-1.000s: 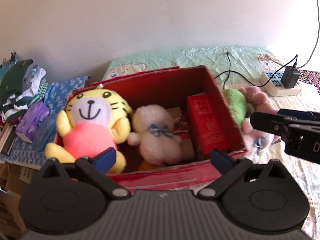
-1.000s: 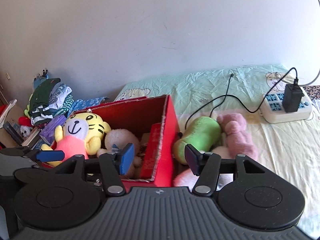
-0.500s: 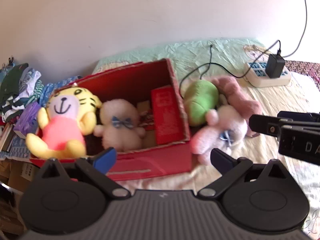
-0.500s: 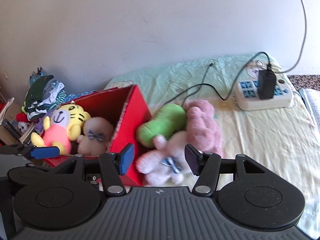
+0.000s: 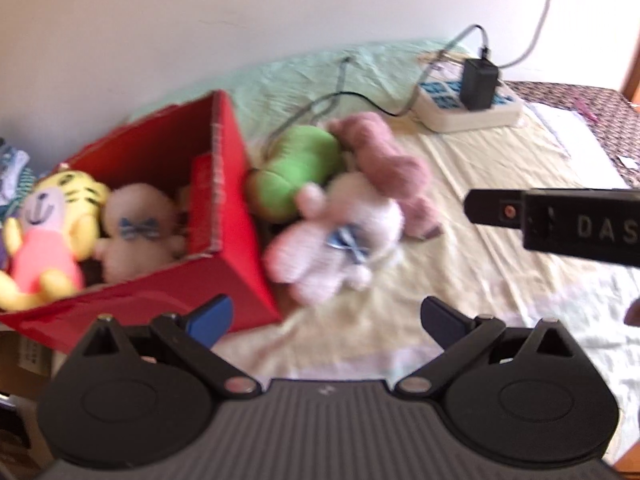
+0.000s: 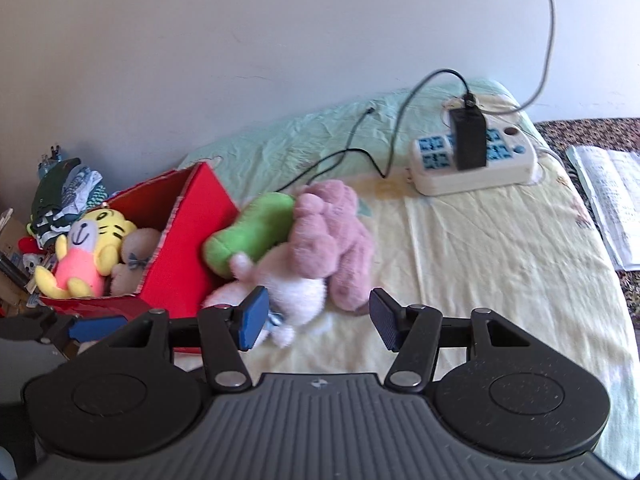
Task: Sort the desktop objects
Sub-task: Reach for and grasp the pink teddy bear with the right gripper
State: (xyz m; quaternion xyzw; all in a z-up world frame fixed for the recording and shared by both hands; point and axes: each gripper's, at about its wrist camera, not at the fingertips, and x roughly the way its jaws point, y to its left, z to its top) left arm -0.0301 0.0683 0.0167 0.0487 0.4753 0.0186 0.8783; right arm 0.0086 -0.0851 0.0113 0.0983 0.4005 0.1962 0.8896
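Observation:
A red cardboard box [image 5: 236, 216] [image 6: 188, 240] holds a yellow tiger plush [image 5: 48, 224] [image 6: 88, 248], a cream bear with a blue bow [image 5: 136, 232] [image 6: 134, 258] and a red packet [image 5: 202, 200]. Right of the box, on the bed, lie a green plush [image 5: 296, 176] [image 6: 252, 232], a pink plush [image 5: 384, 168] [image 6: 332, 236] and a white-pink plush with a blue bow [image 5: 340, 236] [image 6: 288, 296]. My left gripper [image 5: 326, 316] is open and empty, in front of the white plush. My right gripper [image 6: 316, 316] is open and empty, just short of the white plush; its finger shows in the left wrist view [image 5: 560, 220].
A white power strip with a black adapter [image 5: 472, 100] [image 6: 472, 152] and cables lies at the back of the bed. Papers [image 6: 608, 196] lie at the right edge. Folded clothes [image 6: 64, 192] and clutter are stacked left of the box.
Both grippers have swung right, away from the box and toward the plush pile on the bed. Both stay open and empty.

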